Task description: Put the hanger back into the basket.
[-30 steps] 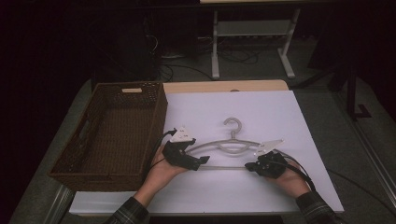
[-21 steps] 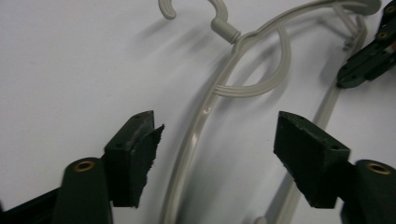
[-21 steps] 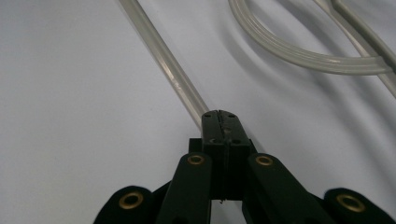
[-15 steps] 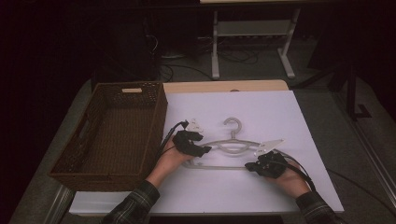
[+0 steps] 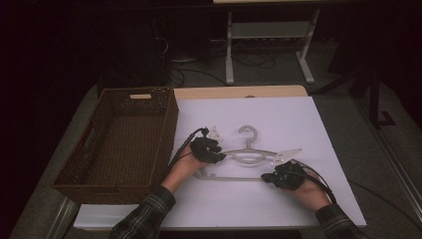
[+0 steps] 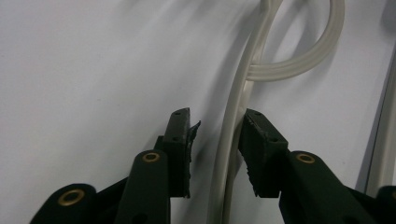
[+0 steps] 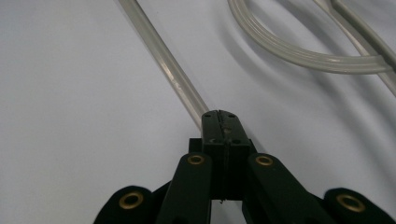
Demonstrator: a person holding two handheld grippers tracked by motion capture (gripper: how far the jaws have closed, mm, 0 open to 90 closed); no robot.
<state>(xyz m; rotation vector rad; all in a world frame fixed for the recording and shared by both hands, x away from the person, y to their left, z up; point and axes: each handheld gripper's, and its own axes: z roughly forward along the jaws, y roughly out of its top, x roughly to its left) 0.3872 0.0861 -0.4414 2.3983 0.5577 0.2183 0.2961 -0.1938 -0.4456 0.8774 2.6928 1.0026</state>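
Observation:
A pale translucent plastic hanger point(image 5: 247, 155) lies flat on the white sheet, hook pointing to the far side. My left gripper point(image 5: 220, 156) is at the hanger's left shoulder. In the left gripper view it point(image 6: 217, 114) is open, and the hanger's arm point(image 6: 229, 140) runs between the two jaws. My right gripper point(image 5: 265, 178) sits at the right end of the lower bar. In the right gripper view it point(image 7: 219, 114) is shut on that bar point(image 7: 161, 58), which ends at the jaw tips. The hanger's curved part point(image 7: 299, 53) lies beyond.
A brown wicker basket point(image 5: 164, 124) stands at the table's left, close to my left hand. The white sheet point(image 5: 298, 119) covers the table's middle and right. A metal stand point(image 5: 268, 35) and cables are on the floor beyond the far edge.
My left gripper has moved away from the person and slightly right, from the lower bar's left end up to the hanger's left shoulder. The right gripper has stayed put.

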